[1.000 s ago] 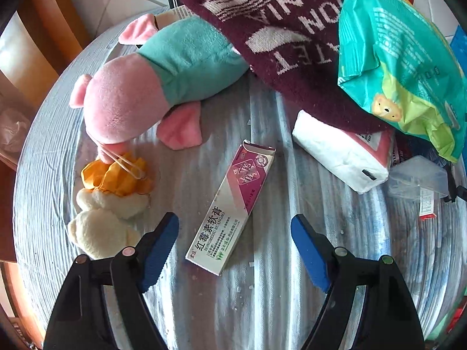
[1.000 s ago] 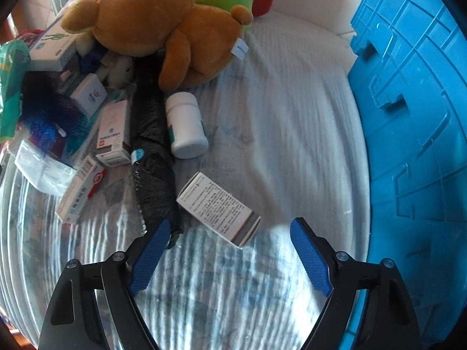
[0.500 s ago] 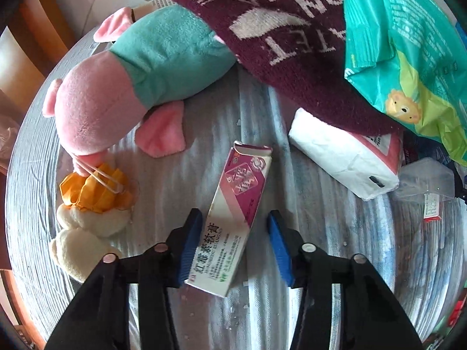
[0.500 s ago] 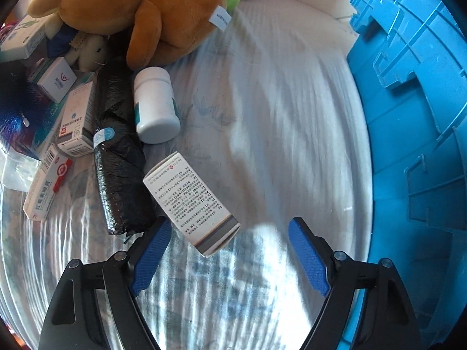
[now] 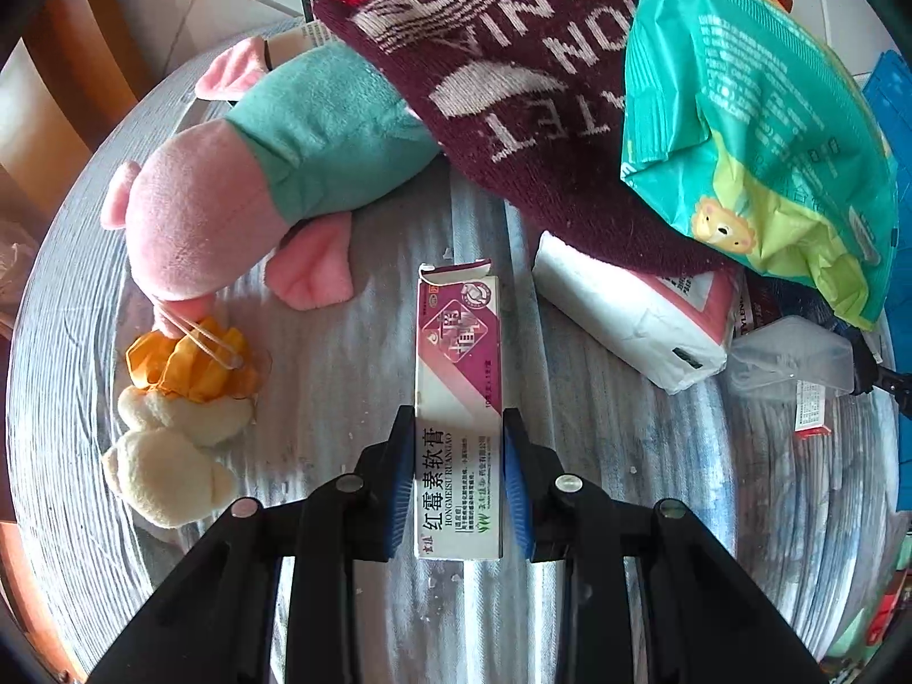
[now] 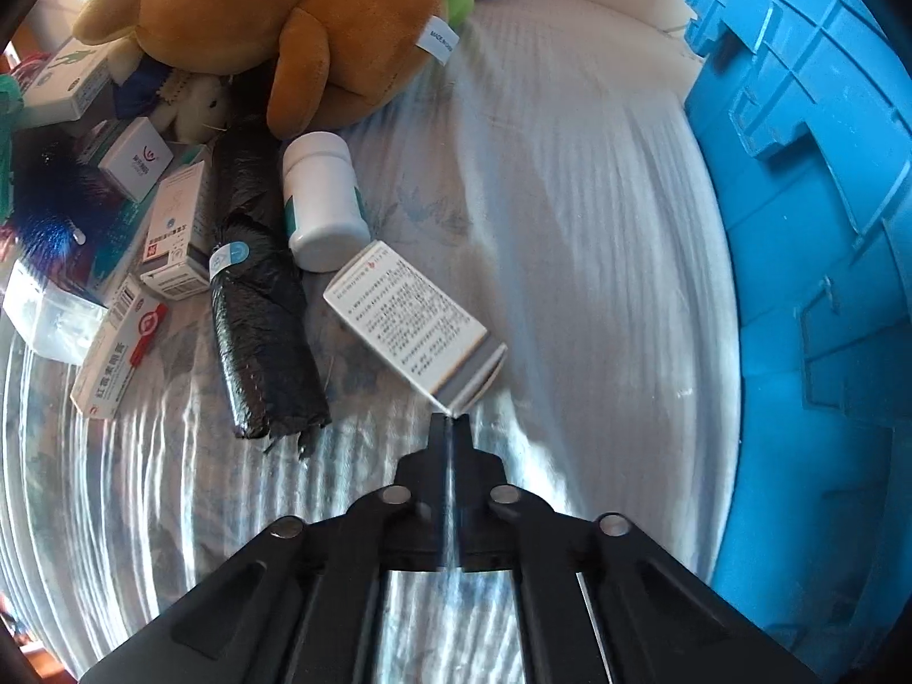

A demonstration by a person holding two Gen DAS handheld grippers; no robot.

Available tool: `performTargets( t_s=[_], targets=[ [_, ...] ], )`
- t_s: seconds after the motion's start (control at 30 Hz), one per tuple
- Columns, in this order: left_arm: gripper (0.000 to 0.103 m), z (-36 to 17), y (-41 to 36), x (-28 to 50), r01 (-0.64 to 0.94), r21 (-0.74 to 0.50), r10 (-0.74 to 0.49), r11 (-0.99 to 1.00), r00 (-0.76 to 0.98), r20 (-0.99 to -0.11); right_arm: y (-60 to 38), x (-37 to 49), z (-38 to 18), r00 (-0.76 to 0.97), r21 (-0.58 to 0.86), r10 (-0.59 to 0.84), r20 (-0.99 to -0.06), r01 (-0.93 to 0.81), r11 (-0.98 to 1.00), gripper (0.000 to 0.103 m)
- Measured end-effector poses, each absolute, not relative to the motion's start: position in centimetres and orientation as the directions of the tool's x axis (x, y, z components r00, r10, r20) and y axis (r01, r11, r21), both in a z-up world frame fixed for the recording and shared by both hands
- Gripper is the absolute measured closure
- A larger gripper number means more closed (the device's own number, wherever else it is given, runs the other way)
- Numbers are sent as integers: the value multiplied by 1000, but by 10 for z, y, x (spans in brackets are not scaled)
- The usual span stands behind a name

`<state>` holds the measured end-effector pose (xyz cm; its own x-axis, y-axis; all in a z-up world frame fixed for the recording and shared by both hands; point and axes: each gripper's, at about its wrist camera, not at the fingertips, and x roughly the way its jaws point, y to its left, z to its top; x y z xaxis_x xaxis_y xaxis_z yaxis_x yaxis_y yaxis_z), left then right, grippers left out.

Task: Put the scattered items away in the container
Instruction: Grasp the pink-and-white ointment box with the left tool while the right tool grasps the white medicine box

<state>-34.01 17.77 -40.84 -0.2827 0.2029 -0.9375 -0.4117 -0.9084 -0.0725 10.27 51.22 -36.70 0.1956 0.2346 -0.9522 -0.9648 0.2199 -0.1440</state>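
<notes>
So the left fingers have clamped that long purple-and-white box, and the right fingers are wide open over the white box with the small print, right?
Not quite. The left gripper has just closed on the purple-and-white box, but the right gripper is not open: its fingers have just snapped shut, tips at the corner of the white box. The right wrist view shows it.
</notes>
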Motion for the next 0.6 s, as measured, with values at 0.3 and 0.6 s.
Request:
performTargets(
  t_s=[0.3,0.6],
  targets=[
    [75,-402,177,-335,-412,-63,198,-909,-294,-935,495,113,-351,161,-84,301,-940,-964,253,17],
    [75,-405,172,-327,-410,-44,180,-911,-300,-937,525,112,-353,195,-127,267,-944,-959,252,29]
  ],
)
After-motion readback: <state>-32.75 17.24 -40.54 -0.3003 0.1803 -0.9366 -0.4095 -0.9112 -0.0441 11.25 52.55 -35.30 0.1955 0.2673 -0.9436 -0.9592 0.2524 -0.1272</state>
